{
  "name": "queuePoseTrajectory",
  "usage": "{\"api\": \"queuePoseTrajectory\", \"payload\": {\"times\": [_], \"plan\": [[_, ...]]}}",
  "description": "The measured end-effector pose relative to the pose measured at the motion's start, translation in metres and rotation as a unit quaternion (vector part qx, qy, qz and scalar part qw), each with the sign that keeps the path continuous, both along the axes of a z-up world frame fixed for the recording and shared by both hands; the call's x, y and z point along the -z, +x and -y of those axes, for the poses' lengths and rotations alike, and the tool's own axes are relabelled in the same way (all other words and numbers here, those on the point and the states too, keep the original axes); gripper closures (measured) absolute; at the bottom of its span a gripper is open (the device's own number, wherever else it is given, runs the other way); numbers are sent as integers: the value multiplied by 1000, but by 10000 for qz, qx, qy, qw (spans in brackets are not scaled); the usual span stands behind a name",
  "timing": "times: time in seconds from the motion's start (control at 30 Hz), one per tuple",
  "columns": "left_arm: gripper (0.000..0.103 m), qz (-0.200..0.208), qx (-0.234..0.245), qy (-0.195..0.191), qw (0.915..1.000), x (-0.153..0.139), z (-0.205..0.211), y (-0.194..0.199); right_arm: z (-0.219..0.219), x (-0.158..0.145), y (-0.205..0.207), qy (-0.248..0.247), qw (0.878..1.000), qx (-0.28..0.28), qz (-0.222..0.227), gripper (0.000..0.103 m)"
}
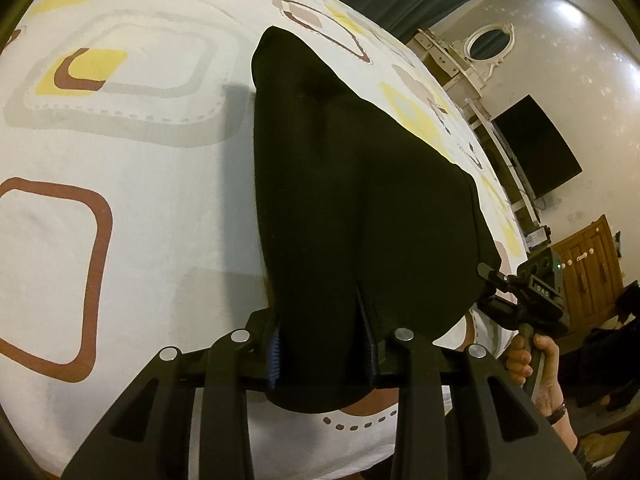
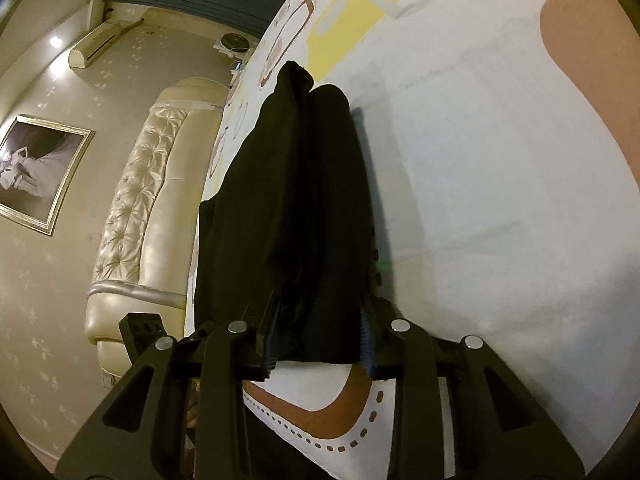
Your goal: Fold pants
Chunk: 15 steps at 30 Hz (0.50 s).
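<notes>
Both grippers (image 1: 324,344) (image 2: 318,344) clamped tight

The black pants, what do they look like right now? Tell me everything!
The black pants are soft, plain dark cloth, bunched into thick folds. Their far end lies on the white bedsheet with brown and yellow squares. The near edge is lifted: the left gripper pinches one part, the right gripper pinches another, cloth squeezed between both pairs of fingers.

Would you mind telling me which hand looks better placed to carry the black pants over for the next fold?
Neither clearly; probably both together. The left tool and right tool each pinch an end of the black pants over the patterned sheet. The left has slightly more open sheet ahead.
</notes>
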<state>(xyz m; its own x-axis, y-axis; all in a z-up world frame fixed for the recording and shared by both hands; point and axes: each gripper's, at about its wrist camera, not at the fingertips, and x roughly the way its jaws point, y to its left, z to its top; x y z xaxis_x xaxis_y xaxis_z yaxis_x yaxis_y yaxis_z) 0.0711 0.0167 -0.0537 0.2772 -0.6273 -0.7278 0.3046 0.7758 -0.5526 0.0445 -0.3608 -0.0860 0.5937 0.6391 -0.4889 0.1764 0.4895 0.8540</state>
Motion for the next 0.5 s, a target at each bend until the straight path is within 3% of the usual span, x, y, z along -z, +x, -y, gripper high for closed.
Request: {"api": "queuePoseTrajectory", "payload": {"times": [0.5], "plan": [[69, 71, 31, 64, 9999, 2, -2, -1, 5, 4, -1, 80, 10000, 24, 11, 72]]}}
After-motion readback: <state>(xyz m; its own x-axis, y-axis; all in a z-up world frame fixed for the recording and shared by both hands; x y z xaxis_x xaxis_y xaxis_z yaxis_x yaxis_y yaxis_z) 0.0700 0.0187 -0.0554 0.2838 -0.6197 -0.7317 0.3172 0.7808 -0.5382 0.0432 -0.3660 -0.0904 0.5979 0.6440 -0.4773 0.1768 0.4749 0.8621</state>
